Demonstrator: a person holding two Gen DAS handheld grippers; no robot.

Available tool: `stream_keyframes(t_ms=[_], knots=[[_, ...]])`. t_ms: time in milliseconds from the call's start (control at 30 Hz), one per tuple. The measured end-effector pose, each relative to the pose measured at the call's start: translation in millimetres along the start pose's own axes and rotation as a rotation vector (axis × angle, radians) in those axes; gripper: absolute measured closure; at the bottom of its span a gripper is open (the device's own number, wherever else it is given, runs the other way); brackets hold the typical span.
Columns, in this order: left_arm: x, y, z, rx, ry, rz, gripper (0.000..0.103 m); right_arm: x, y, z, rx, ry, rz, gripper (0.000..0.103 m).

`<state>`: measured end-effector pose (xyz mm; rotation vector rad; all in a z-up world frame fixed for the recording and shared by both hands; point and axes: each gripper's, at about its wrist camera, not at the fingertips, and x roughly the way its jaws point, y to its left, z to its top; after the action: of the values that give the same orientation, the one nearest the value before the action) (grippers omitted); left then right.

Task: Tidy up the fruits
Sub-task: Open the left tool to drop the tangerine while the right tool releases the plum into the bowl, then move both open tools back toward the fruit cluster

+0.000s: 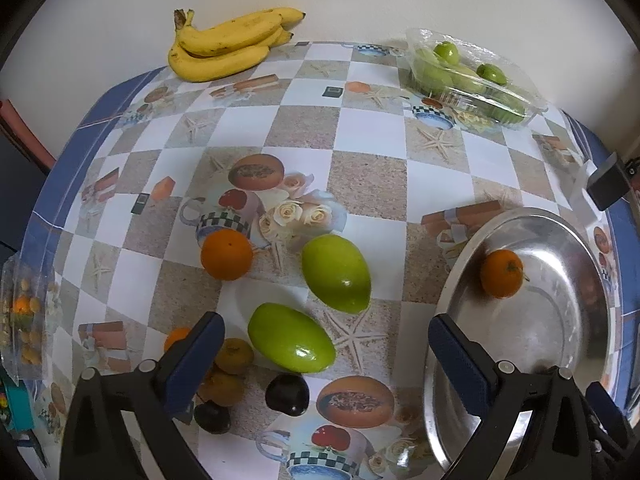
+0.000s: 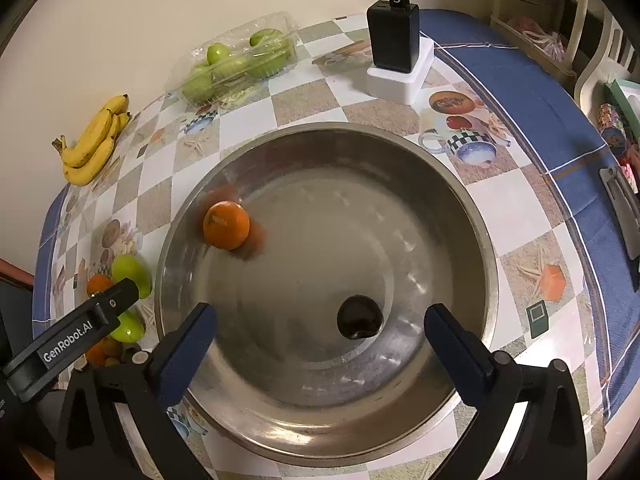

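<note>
A steel bowl (image 2: 472, 216) holds an orange (image 2: 226, 225) at its left side and a dark plum (image 2: 360, 317) near the front. My right gripper (image 2: 320, 340) is open and empty above the bowl's front. My left gripper (image 1: 326, 354) is open and empty over loose fruit on the table: two green mangoes (image 1: 336, 274) (image 1: 291, 338), an orange (image 1: 227, 254), a dark plum (image 1: 287, 394), brownish fruits (image 1: 239, 355) and another dark plum (image 1: 213, 417). The bowl (image 1: 560, 320) with its orange (image 1: 502, 273) lies at the right in the left wrist view.
A bunch of bananas (image 1: 228, 46) lies at the far left by the wall. A clear plastic box of green fruit (image 1: 472, 76) sits at the back. A black charger on a white block (image 2: 396, 56) stands behind the bowl. A packet of small fruit (image 1: 24, 320) lies at the left edge.
</note>
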<state>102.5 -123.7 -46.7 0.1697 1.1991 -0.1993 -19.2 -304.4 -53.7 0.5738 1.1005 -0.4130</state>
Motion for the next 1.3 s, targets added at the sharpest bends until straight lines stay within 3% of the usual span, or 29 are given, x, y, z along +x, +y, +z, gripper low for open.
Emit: stream_keyframes(t_ms=[733,1033,1300], knots=[[-20,42,-8,-0.028,-0.037,0.059,0.000,-4,11,-3,-0.034,-0.010,-0.008,0.000],[-26,82,-19,-0.116,-0.035,0.044,0.000,-9,38,-8,-0.086,-0.011,0.050,0.000],[-29,127,-28,-0.231,-0.045,0.040,0.000,-10,84,-16,-0.156,-0.010,0.178,0.000]])
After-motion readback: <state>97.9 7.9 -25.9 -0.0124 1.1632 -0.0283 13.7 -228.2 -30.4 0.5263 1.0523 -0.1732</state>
